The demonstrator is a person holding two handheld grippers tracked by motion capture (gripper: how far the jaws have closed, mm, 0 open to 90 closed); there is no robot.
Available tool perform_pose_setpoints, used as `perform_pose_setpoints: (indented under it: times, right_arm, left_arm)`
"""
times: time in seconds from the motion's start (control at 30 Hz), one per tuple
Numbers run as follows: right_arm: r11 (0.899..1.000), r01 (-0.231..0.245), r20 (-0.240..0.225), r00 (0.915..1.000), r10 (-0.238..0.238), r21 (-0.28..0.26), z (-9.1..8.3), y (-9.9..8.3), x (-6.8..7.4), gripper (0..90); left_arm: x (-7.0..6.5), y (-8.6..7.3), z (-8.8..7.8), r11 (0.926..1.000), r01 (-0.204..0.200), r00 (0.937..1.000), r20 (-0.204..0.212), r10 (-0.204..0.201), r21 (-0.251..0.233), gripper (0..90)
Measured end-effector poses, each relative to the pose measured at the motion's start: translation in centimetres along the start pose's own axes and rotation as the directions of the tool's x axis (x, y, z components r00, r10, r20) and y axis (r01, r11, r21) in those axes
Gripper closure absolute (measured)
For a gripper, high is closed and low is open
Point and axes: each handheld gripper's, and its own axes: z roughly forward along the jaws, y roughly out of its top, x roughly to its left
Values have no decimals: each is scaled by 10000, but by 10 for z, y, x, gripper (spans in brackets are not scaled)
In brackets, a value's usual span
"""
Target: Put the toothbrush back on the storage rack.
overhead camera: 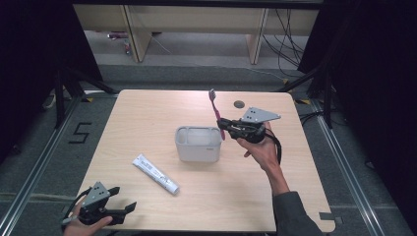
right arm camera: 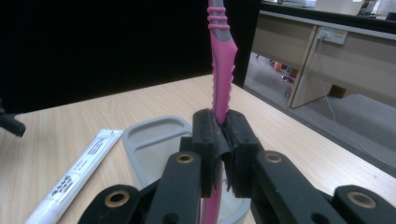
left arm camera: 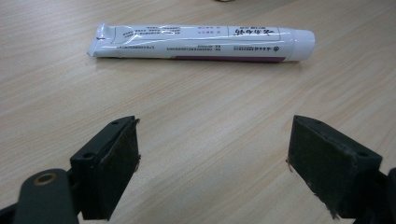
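Right gripper (overhead camera: 227, 126) clamps the pink toothbrush (overhead camera: 215, 110) upright just beside the grey holder (overhead camera: 198, 143), its lower end hidden behind the jaws. Left gripper (overhead camera: 123, 206), open and empty, faces the toothpaste tube (overhead camera: 155, 173) near the holder.

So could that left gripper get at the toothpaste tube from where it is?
Probably yes. The left gripper stands open, and only bare table lies between it and the toothpaste tube, which lies flat, apart from the grey cup.

Light wooden table (overhead camera: 147, 113) on grey carpet floor (overhead camera: 54, 147), pale desks (overhead camera: 196, 19) at far wall, black curtains (overhead camera: 29, 49) left and right, cables (overhead camera: 287, 44) far right.
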Motion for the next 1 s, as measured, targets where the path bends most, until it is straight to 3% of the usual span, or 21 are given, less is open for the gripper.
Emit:
perform_pose_setpoints:
  times: [0.13, 0.23, 0.27, 0.4, 0.47, 0.5, 0.57, 0.63, 0.73, 0.77, 0.83, 0.87, 0.97, 1.0]
  right_arm:
    - [9990, -427, -52, 9991, 426, -163, 6, -1, 0, 841]
    - [9983, -530, 25, 9986, 531, -261, 10, -2, -1, 841]
    - [9985, -295, 71, 9995, 299, -459, 12, -2, -3, 841]
    - [9966, -672, 175, 9975, 681, -467, 16, -5, -1, 841]
    - [9960, -685, 127, 9975, 693, -566, 17, -7, -2, 841]
    - [9963, -346, 242, 9990, 366, -783, 19, -8, -5, 841]
    - [9955, -727, 158, 9971, 738, -602, 20, -9, -3, 841]
    - [9958, -625, 94, 9980, 633, -675, 22, -11, -4, 841]
    - [9942, -892, 141, 9958, 902, -594, 23, -13, -3, 841]
    - [9958, -529, 227, 9982, 547, -745, 24, -14, -5, 841]
    - [9949, -786, 96, 9968, 793, -626, 26, -15, -4, 841]
    - [9958, -559, 303, 9978, 582, -722, 26, -16, -5, 841]
    - [9949, -813, 215, 9963, 828, -600, 27, -19, -4, 841]
    - [9950, -697, 252, 9971, 717, -717, 28, -20, -5, 841]
  left_arm:
    - [0, 0, 0, 10000, 33, 10000, 14, -33, -55, 158]
    - [0, 0, 0, 10000, 22, 10000, 8, -22, -49, 158]
    - [0, 0, 0, 10000, -21, 10000, 14, 21, -49, 158]
    - [0, 0, 0, 10000, -34, 10000, 7, 34, -46, 158]
    - [0, 0, -1, 10000, -28, 10000, -2, 28, -44, 158]
    - [0, 0, -1, 10000, -34, 10000, 5, 34, -46, 158]
    - [0, 0, -1, 10000, -34, 10000, 4, 34, -45, 158]
    - [0, 0, -1, 10000, 10, 10000, -2, -10, -40, 158]
    - [0, 0, -1, 10000, 8, 10000, 3, -8, -43, 158]
    - [0, 0, -1, 10000, 25, 10000, -2, -25, -65, 158]
    - [0, 0, -1, 10000, 35, 10000, -6, -35, -56, 158]
    - [0, 0, -1, 10000, 29, 10000, -3, -29, -52, 158]
    - [0, 0, -1, 10000, 47, 10000, 2, -47, -73, 158]
    - [0, 0, -1, 9999, 75, 10000, 0, -75, -90, 158]
